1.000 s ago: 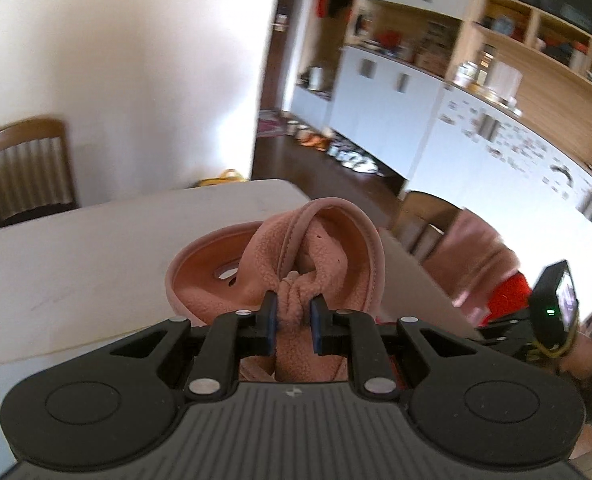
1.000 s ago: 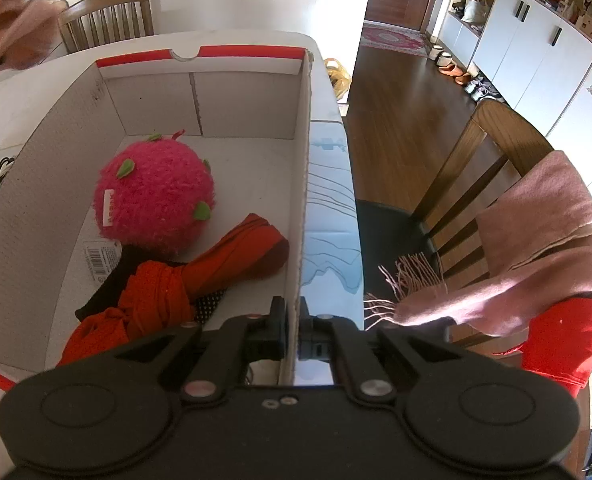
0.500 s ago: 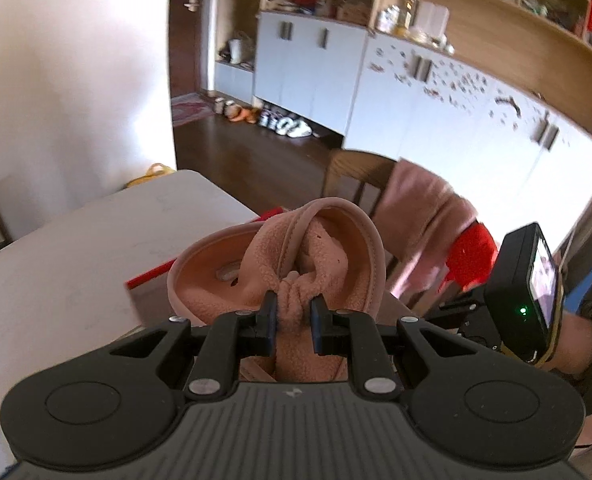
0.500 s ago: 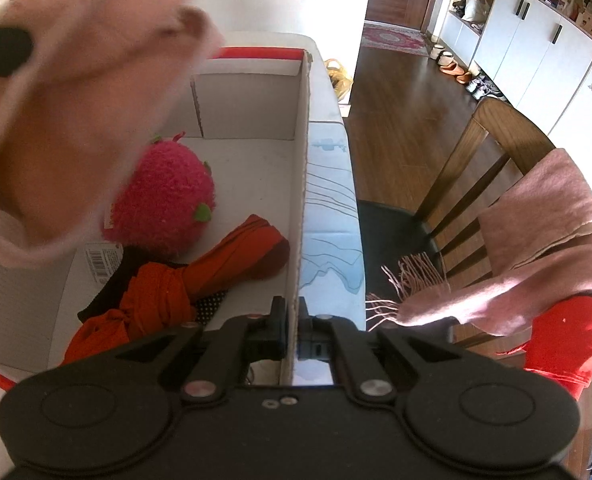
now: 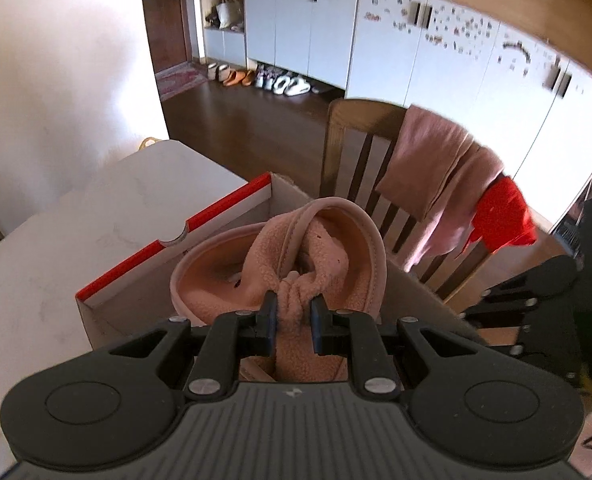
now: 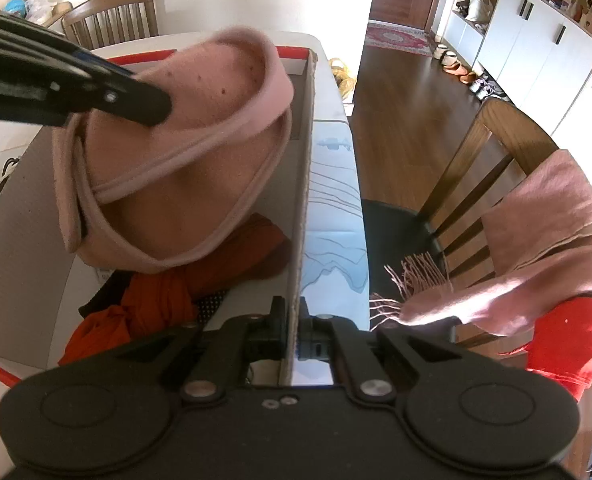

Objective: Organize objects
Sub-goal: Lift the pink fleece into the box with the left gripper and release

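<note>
Pale desk (image 5: 56, 248) under me carries a cardboard box (image 6: 20, 208) with a red rim, standing along the edge that faces a wooden chair (image 5: 359, 148) draped with a pink scarf (image 6: 551, 224). My left claw (image 5: 292, 320) is clenched on a bunched fold of the pink fleece hat (image 6: 176, 168), which hangs over the open box, above the orange cloth (image 6: 160, 296) lying inside. My right claw (image 6: 292, 332) is clamped on the box's side wall nearest that chair, steadying it. I judge the step in hand is lowering the hat in. To do it well, I'd bring it down inside the walls, clear of the rim, and release only once the fleece rests on the contents, keeping the right claw firm.
</note>
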`<action>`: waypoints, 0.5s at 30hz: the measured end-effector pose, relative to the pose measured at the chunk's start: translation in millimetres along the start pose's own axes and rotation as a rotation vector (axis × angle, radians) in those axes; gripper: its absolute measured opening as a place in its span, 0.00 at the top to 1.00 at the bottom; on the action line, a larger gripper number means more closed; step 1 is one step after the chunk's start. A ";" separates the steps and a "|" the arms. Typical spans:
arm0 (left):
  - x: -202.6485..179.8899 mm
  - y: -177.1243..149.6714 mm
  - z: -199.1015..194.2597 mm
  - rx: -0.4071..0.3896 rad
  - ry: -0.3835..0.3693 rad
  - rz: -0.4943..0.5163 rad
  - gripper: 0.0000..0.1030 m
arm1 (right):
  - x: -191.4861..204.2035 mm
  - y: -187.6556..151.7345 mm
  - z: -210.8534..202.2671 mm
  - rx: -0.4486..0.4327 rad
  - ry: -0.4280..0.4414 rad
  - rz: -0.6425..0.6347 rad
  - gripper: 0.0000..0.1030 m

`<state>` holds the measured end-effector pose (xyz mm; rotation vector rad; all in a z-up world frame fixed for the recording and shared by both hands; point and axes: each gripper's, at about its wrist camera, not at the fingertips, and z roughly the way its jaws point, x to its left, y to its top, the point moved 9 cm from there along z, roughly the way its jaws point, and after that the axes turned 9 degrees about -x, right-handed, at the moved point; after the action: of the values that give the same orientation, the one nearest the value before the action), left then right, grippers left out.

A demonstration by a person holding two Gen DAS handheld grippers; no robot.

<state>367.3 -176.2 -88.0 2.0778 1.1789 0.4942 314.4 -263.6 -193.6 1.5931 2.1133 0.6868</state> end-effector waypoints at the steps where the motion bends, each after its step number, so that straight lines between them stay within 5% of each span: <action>1: -0.6 1.4 6.3 0.014 0.013 0.013 0.85 | -0.5 -0.3 -0.2 0.000 0.000 0.000 0.97; 15: -5.7 -4.6 45.9 0.125 0.046 0.050 0.85 | -0.5 -1.5 0.4 0.003 0.007 -0.003 0.97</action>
<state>390.0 -196.8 -123.0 2.2176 1.2140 0.5056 313.6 -264.3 -194.8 1.5916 2.1217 0.6890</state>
